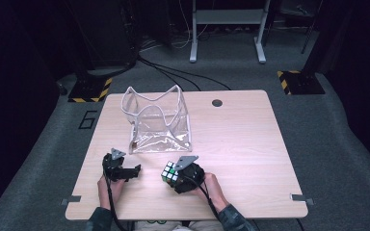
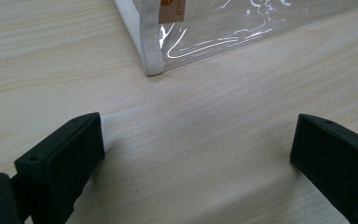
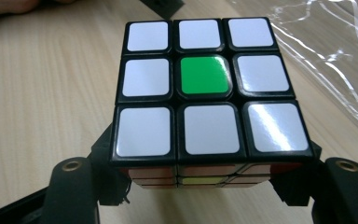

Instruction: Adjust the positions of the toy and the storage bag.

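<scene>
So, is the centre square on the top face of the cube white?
No, in the right gripper view the cube shows a green centre square with eight white squares around it.

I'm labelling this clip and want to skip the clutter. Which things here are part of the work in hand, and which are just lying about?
Part of the work:
- puzzle cube, clamped in the right gripper
- clear plastic bag, standing open just beyond
- left gripper, jaws wide apart, nothing between them

Lying about:
- cables on the floor
- grey stand behind the table
</scene>
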Action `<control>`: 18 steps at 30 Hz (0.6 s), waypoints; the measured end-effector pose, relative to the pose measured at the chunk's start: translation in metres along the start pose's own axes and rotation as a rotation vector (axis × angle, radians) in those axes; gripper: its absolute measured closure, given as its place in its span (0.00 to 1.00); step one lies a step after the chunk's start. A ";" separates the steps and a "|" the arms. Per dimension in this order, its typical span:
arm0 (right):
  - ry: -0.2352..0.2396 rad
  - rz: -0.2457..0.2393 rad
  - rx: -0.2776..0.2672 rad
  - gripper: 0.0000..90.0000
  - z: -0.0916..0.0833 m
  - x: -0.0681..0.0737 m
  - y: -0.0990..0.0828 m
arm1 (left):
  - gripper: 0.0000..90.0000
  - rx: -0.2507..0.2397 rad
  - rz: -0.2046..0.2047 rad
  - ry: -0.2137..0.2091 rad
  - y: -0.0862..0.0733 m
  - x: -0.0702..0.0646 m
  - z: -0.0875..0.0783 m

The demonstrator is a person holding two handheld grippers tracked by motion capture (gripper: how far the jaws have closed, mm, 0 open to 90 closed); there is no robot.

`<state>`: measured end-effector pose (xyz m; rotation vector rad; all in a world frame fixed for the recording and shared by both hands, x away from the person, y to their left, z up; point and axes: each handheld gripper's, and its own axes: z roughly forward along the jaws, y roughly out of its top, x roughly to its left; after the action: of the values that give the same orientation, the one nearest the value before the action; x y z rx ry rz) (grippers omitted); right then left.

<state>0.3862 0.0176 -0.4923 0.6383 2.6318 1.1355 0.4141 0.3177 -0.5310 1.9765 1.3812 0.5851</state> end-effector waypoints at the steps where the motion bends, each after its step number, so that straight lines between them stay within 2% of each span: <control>1: -0.010 0.008 -0.008 0.37 -0.002 -0.003 -0.001 | 0.03 0.000 -0.003 -0.002 0.000 0.000 0.000; 2: -0.018 0.031 -0.004 0.37 -0.004 -0.004 -0.002 | 0.03 0.000 -0.002 -0.002 0.000 0.000 0.000; 4: -0.034 0.022 -0.015 0.37 -0.008 -0.011 -0.004 | 0.03 0.002 -0.003 -0.001 0.000 0.000 0.000; 5: -0.045 0.045 -0.013 0.37 -0.011 -0.013 -0.005 | 0.03 0.001 -0.003 -0.001 0.000 0.000 0.000; 7: -0.051 0.053 -0.015 0.37 -0.013 -0.016 -0.007 | 0.03 0.001 -0.002 -0.002 0.000 0.000 0.000; 9: -0.078 0.076 -0.017 0.37 -0.018 -0.023 -0.011 | 0.03 0.000 -0.002 -0.002 0.000 0.000 0.000; 12: -0.107 0.082 -0.025 0.37 -0.023 -0.032 -0.015 | 0.03 0.001 -0.002 -0.002 0.000 0.000 0.000; 13: -0.114 0.103 -0.021 0.37 -0.024 -0.033 -0.016 | 0.03 0.001 -0.002 -0.001 0.000 0.000 0.000; 18: -0.150 0.130 -0.025 0.37 -0.027 -0.045 -0.022 | 0.03 0.001 -0.002 -0.002 0.000 0.000 0.000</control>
<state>0.4096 -0.0340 -0.4887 0.8645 2.4780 1.1058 0.4140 0.3176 -0.5310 1.9761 1.3828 0.5817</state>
